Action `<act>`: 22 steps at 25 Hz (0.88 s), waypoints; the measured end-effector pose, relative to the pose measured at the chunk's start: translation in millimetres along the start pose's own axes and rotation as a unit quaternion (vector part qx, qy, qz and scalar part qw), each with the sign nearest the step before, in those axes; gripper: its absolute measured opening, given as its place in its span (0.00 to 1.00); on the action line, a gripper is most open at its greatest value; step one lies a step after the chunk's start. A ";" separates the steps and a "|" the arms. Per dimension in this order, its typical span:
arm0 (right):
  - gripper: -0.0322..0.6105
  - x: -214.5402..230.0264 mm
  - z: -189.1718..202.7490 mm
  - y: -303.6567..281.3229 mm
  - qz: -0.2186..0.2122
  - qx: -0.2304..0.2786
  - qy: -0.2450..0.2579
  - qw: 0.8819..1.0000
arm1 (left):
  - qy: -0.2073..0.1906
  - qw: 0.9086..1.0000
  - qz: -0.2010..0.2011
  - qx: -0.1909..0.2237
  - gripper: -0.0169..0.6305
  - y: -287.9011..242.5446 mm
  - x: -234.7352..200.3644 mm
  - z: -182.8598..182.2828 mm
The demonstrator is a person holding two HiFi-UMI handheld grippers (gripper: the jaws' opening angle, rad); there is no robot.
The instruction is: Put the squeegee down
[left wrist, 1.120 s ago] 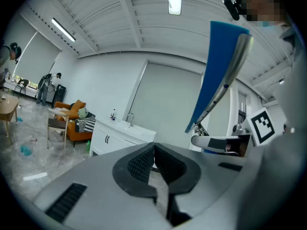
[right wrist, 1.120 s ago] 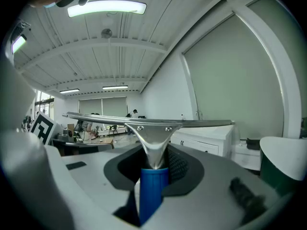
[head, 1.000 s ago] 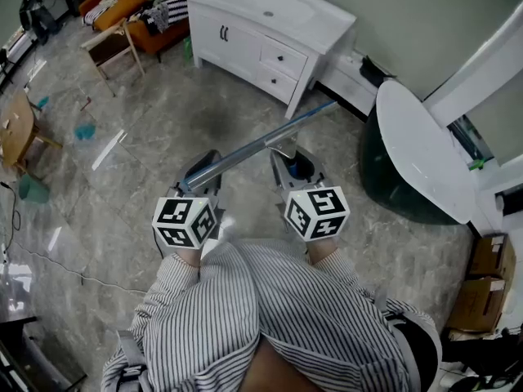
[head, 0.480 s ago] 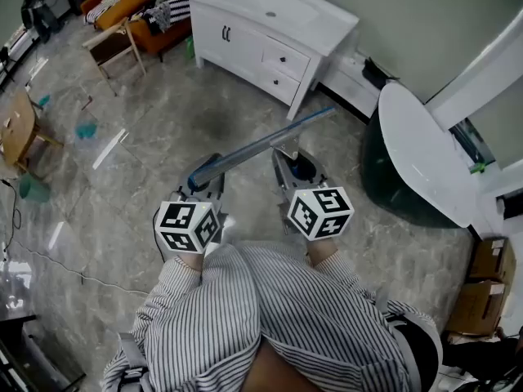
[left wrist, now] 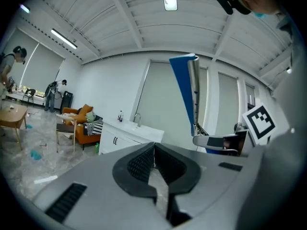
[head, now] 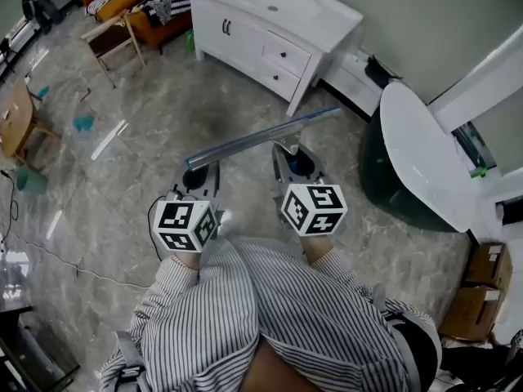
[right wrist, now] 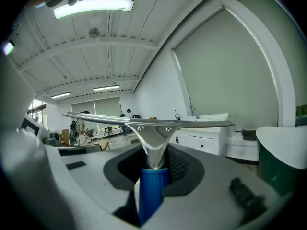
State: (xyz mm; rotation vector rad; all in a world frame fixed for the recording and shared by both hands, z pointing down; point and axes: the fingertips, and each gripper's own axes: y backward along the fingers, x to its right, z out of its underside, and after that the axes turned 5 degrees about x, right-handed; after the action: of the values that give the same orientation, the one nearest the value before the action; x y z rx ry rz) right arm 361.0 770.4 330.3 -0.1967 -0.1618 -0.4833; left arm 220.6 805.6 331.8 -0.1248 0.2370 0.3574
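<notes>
The squeegee (head: pixel 261 137) has a long metal blade and a blue handle. My right gripper (head: pixel 292 157) is shut on that handle, and the blade lies crosswise above the floor in front of both grippers. In the right gripper view the blue handle (right wrist: pixel 152 186) sits between the jaws with the blade (right wrist: pixel 148 124) level beyond them. My left gripper (head: pixel 200 178) is under the blade's left end; in its own view its pads (left wrist: pixel 144 162) meet with nothing between them, so this left gripper (left wrist: pixel 153 155) is shut. The squeegee (left wrist: pixel 189 90) shows there on the right, apart from it.
A white vanity cabinet (head: pixel 270 23) with a sink stands ahead. At the right is a white oval top (head: pixel 417 158) on a dark green base. An orange chair (head: pixel 131 6) and a wooden stool (head: pixel 110 43) are at the far left, with cardboard boxes (head: pixel 482 284) at the right edge. The floor is grey marble.
The squeegee blade has swung to a flatter line across the picture, its left end moving away from the left gripper's cube. The left gripper has hardly moved.
</notes>
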 end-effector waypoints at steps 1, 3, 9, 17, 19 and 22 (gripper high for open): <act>0.20 2.9 2.0 -1.7 0.001 -0.002 -0.001 1.000 | 0.001 1.000 -0.004 -0.001 0.05 -2.2 -0.5 1.6; 0.20 8.9 6.9 -4.4 0.002 -0.009 -0.006 1.000 | 0.003 1.000 -0.010 -0.005 0.05 -6.5 -0.9 6.3; 0.20 22.0 18.0 -26.1 0.003 -0.027 -0.006 1.000 | 0.008 1.000 -0.018 -0.019 0.05 -25.2 -11.6 16.6; 0.20 28.5 13.8 -99.0 0.012 -0.030 0.001 0.999 | 0.007 1.000 -0.012 -0.028 0.05 -79.5 -61.7 11.0; 0.20 27.7 8.8 -125.6 0.013 -0.027 -0.001 1.000 | 0.004 1.000 -0.004 -0.027 0.05 -99.8 -79.1 3.3; 0.21 26.9 -0.9 -170.6 0.014 -0.021 0.003 1.000 | -0.003 1.000 0.006 -0.023 0.05 -131.7 -111.2 -12.4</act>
State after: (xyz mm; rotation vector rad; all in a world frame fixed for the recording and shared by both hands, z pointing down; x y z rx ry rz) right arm 303.6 610.3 360.3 -0.2385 -0.1433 -0.4590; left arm 164.4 644.4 358.2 -0.1683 0.2239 0.3744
